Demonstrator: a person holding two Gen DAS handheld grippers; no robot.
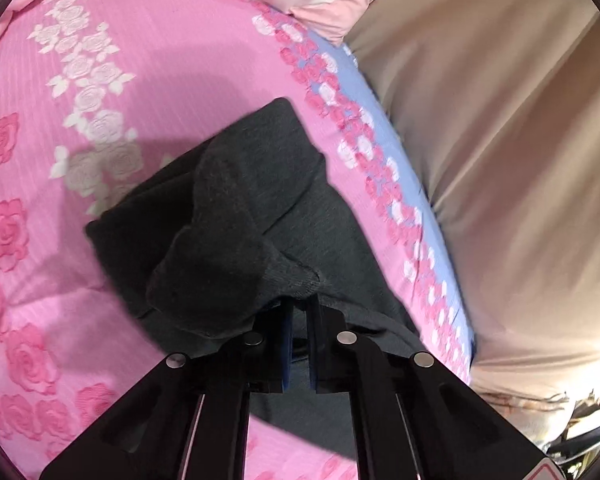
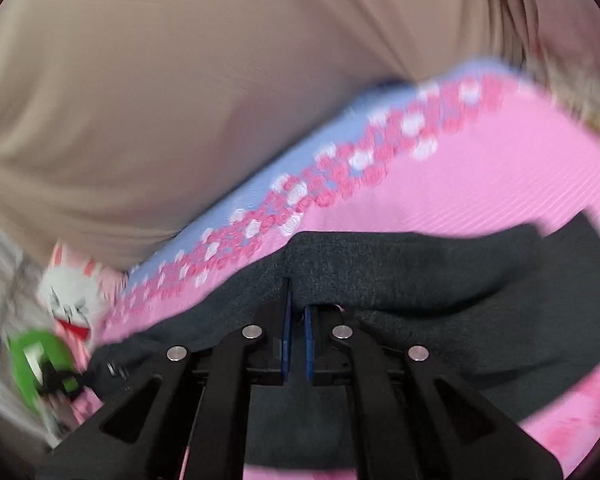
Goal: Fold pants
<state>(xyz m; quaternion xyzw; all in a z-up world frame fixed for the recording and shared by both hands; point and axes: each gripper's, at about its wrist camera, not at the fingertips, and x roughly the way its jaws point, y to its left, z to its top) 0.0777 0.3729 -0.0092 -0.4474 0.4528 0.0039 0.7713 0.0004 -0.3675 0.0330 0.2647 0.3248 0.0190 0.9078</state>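
Pink rose-print bed sheet (image 1: 148, 40) carries the dark grey pants (image 1: 236, 216), bunched and partly doubled over near the beige curtain (image 1: 500, 140) edge. Left gripper (image 1: 299, 308) and right gripper (image 2: 297, 300) jaws both pinched on fabric. Fold looks mid-way; flattening and further folds left.

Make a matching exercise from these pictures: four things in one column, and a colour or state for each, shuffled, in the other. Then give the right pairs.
Things:
1. pants
2. bedsheet
3. curtain
4. left gripper

Colour or state:
A. plain beige, hanging in folds beside the bed
B. shut on dark fabric
C. dark grey, lying on the bed
D. pink with a rose pattern

Pairs: 1-C, 2-D, 3-A, 4-B
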